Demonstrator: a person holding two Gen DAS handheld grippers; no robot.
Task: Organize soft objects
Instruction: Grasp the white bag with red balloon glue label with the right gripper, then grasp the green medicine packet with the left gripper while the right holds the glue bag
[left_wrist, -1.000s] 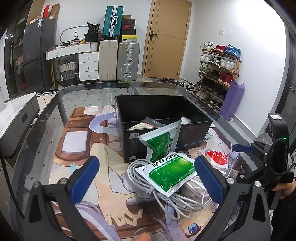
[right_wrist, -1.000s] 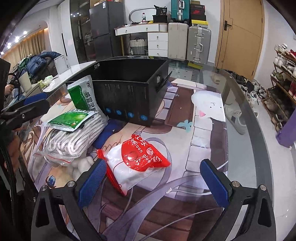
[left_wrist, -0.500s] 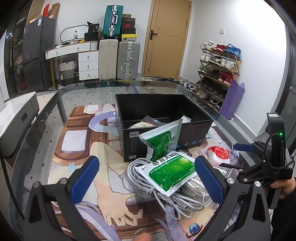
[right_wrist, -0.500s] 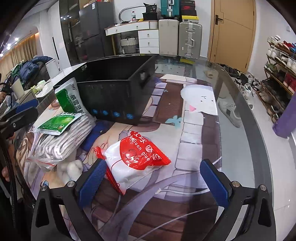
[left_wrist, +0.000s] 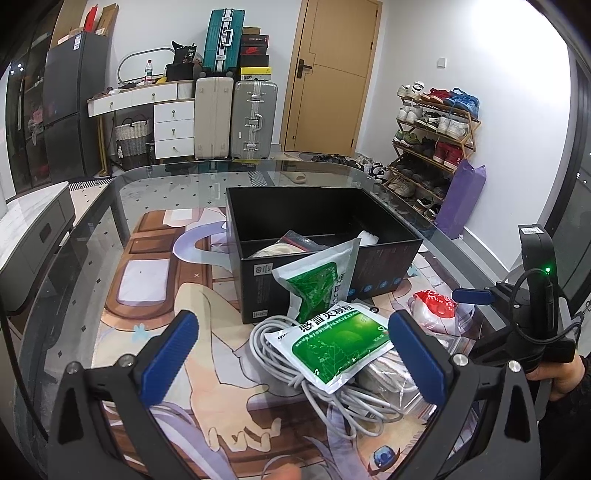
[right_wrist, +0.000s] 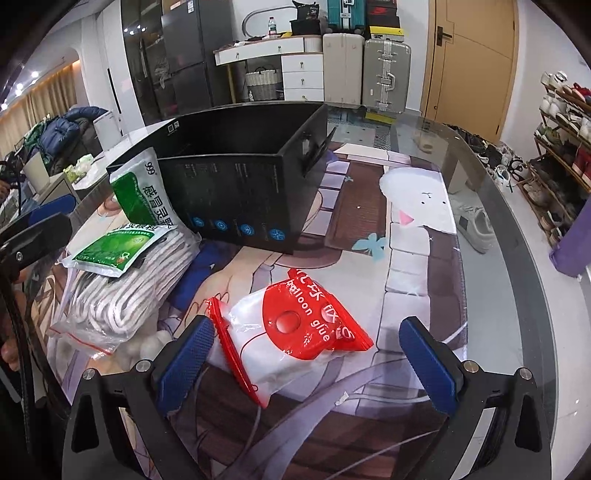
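A black box (left_wrist: 325, 243) (right_wrist: 236, 184) stands on the glass table with bags inside. One green medicine pouch (left_wrist: 314, 284) (right_wrist: 144, 192) leans on its front wall. Another green pouch (left_wrist: 332, 343) (right_wrist: 118, 247) lies flat on a bagged white cable coil (left_wrist: 369, 391) (right_wrist: 122, 295). A red and clear balloon glue bag (right_wrist: 291, 328) (left_wrist: 436, 310) lies just ahead of my right gripper (right_wrist: 306, 358), which is open with the bag's near end between its fingers. My left gripper (left_wrist: 291, 354) is open, hovering over the flat pouch and cables.
A printed mat (left_wrist: 155, 295) covers the table. The curved table edge (right_wrist: 524, 258) runs at right. White cotton balls (right_wrist: 147, 345) lie beside the cable bag. Suitcases (left_wrist: 236, 118), drawers, a door and a shoe rack (left_wrist: 432, 136) stand beyond.
My right gripper has moved forward and closer to the red glue bag, which now sits between its fingers. The left gripper has barely moved.
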